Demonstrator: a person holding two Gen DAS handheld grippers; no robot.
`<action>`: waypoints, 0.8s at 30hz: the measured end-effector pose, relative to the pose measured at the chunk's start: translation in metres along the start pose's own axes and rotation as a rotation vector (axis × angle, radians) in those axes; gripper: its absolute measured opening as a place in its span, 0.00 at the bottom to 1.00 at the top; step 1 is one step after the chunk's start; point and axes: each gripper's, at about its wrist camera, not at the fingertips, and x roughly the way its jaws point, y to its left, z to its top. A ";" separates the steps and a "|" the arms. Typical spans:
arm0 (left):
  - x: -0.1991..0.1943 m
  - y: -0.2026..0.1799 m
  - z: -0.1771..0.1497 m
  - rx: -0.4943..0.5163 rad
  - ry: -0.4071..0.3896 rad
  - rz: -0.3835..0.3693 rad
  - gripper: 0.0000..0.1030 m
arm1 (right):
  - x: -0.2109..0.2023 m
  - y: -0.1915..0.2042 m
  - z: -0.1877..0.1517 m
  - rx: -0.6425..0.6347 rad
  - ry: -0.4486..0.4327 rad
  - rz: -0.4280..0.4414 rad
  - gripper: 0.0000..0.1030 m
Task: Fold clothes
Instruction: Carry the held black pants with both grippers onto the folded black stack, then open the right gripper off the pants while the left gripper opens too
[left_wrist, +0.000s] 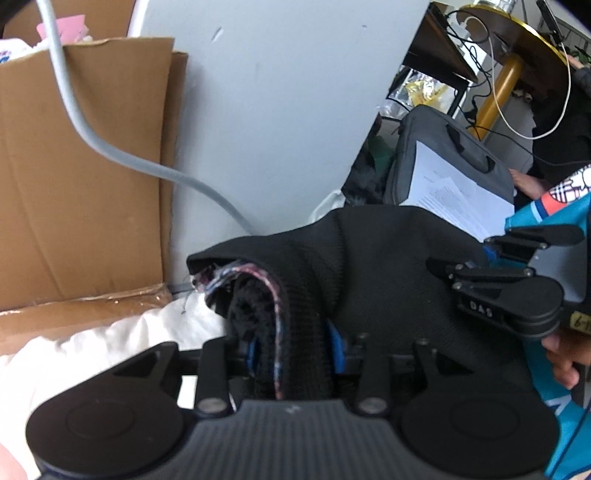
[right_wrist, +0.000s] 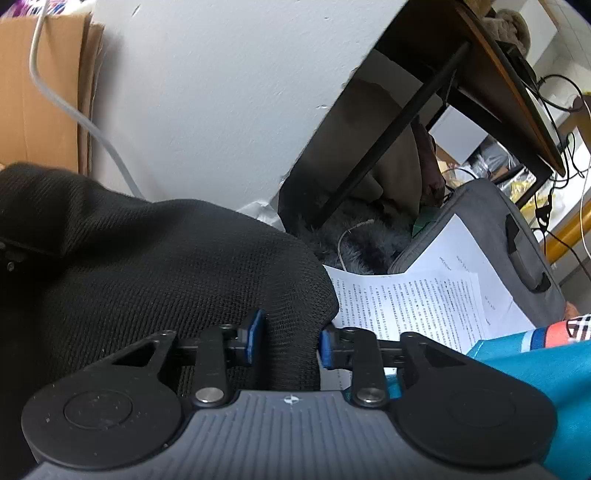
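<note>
left hand-held gripper (left_wrist: 291, 354) pinching black garment's (left_wrist: 369, 266) hem; right hand-held gripper (right_wrist: 290, 341) spread beside printed sheets (right_wrist: 413, 302)

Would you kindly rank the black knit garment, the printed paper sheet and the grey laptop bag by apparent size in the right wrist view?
1. Black knit garment, easily the largest, though it lies nearest the camera.
2 and 3. Printed paper sheet and grey laptop bag look alike; the paper hides part of the bag, so I will not rank them.
</note>
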 end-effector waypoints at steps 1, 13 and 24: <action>-0.002 0.002 0.001 -0.007 0.006 -0.010 0.41 | -0.002 -0.003 0.003 0.020 0.002 0.002 0.37; -0.042 0.025 0.009 -0.036 -0.063 0.023 0.46 | -0.006 -0.024 0.051 0.141 -0.068 -0.022 0.47; -0.035 0.018 0.025 0.002 -0.086 0.004 0.25 | 0.060 -0.010 0.037 0.174 0.157 0.089 0.27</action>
